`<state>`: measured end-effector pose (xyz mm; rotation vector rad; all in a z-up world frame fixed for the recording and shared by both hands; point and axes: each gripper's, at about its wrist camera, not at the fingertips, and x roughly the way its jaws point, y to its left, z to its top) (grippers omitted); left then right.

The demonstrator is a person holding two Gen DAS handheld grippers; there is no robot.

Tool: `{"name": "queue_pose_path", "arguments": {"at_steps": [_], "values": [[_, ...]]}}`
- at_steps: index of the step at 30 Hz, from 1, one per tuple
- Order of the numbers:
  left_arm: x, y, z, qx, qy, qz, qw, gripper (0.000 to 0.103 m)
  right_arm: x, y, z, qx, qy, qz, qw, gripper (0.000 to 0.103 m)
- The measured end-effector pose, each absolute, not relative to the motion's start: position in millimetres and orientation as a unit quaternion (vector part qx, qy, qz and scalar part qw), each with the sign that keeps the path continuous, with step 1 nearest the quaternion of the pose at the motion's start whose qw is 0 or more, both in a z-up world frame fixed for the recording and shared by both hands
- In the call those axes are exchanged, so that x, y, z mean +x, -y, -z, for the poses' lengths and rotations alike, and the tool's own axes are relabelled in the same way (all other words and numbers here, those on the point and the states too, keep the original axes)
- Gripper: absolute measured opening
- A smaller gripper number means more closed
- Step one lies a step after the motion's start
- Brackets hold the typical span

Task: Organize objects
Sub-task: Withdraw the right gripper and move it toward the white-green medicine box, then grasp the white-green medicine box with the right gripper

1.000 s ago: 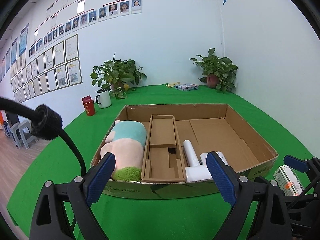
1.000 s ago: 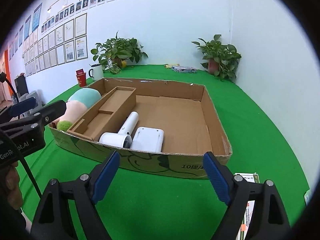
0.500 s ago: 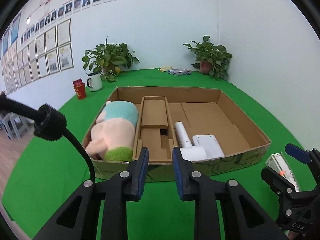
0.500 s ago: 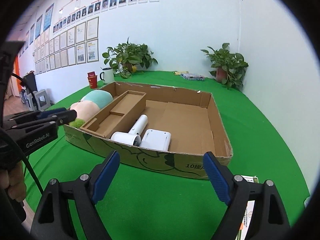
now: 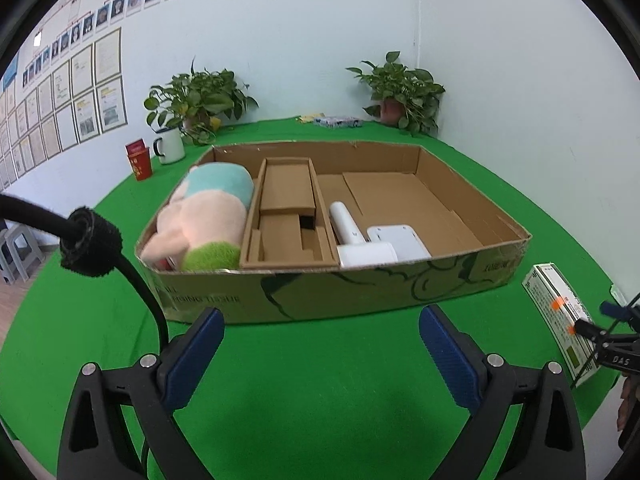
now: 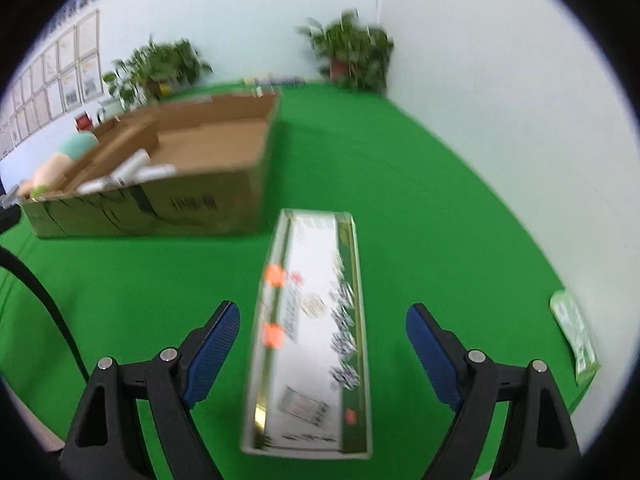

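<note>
Surface: green table [image 5: 320, 380], against white walls in a room corner.
Cardboard tray [image 5: 360, 288]: mid-table; plush toy [image 5: 208, 216] at its left end, white device [image 5: 360, 240] at its front wall.
Long box [image 6: 312, 328]: flat near the table's right edge, beside the tray's right end.
Left gripper [image 5: 320, 344]: jaws just reopened, spread wide, nothing between, facing the tray's front wall.
Right gripper [image 6: 322, 344]: fingers released, straddling the long box, pads apart from it.
Open room: bare cloth right of the tray.

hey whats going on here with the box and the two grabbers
A person is tidying things into a cardboard box on a green table. A plush toy and a white hair dryer already lie inside. The right gripper is open around a long flat packet lying beside the box, not gripping it. The left gripper, jaws just opened, holds nothing.
</note>
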<state>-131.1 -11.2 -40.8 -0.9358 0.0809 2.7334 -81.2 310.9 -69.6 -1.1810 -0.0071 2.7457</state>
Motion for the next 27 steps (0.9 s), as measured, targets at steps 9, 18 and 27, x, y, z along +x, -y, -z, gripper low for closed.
{"name": "queue_pose_path", "arguments": {"at_steps": [9,18,27], "values": [[-137,7,68,-0.365,-0.044,-0.922,0.118,0.099,-81,-294,93,-0.438,0.018,-0.899,0.028,0.066],[-140,0,77,-0.402,-0.007,-0.889,0.217,0.099,-61,-253,85,-0.429,0.008,-0.899,-0.081,0.063],[-173,-23,117,-0.517,0.108,-0.788,0.316,0.099,-51,-199,85,-0.419,0.026,-0.894,-0.159,0.084]]}}
